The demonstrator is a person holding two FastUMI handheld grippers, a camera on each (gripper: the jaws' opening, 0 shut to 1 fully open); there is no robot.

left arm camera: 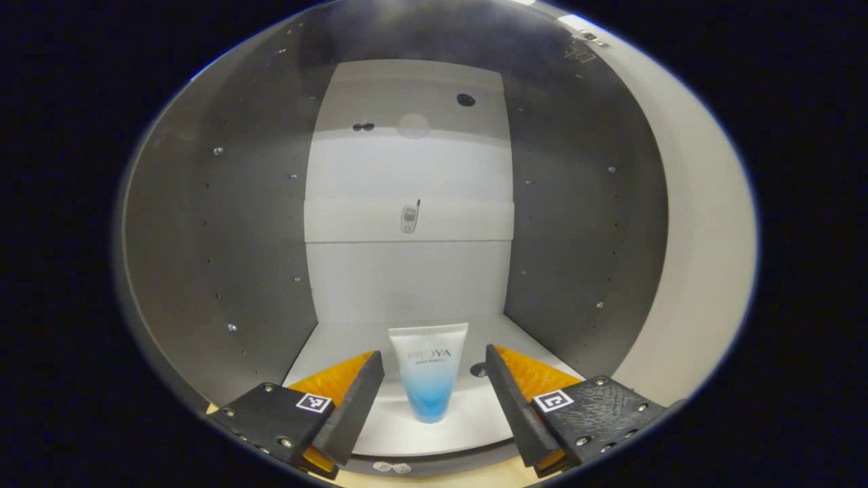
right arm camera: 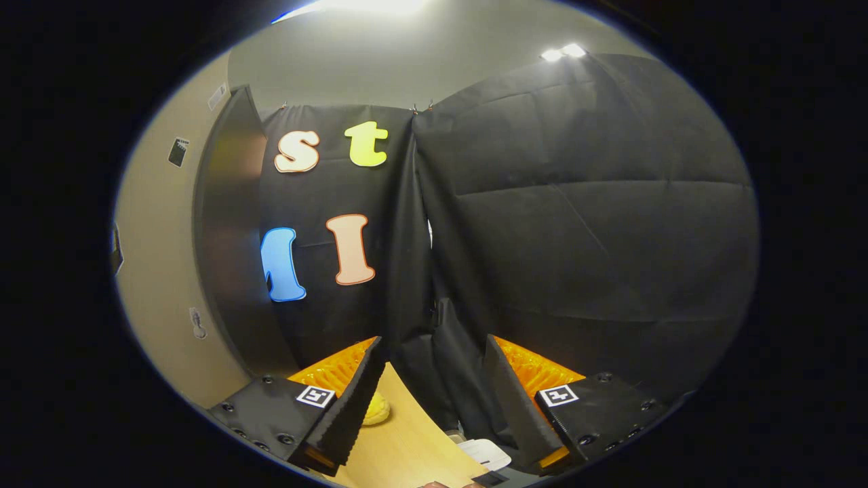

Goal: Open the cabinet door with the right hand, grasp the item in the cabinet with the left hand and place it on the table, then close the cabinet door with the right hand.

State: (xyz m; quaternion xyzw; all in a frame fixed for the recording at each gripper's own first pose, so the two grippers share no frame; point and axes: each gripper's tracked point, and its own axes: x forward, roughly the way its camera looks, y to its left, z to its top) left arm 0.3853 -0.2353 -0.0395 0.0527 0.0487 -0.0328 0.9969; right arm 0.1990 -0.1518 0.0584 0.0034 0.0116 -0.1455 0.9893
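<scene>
The cabinet door [left arm camera: 685,224] stands swung open at the right, so the opening step looks done and the grasp is the step in hand. Inside the cabinet [left arm camera: 258,224], a white-to-blue tube [left arm camera: 428,369] stands upright on its cap on the white bottom shelf [left arm camera: 461,413], its long axis vertical, toward the near edge. In the left gripper view, the left gripper [left arm camera: 429,393] has its fingers spread wide, and the tube lies straight ahead, centred in the gap between them, with neither finger touching it; a short push forward and a squeeze across the tube's flat body would take it. The left gripper is plainly the nearer one. The tube's print is too faint to report reliably. The right gripper [right arm camera: 434,393] is also spread and holds nothing, facing the booth's black cloth wall [right arm camera: 576,224] above the wooden counter [right arm camera: 407,440], with the door's edge at its left.
</scene>
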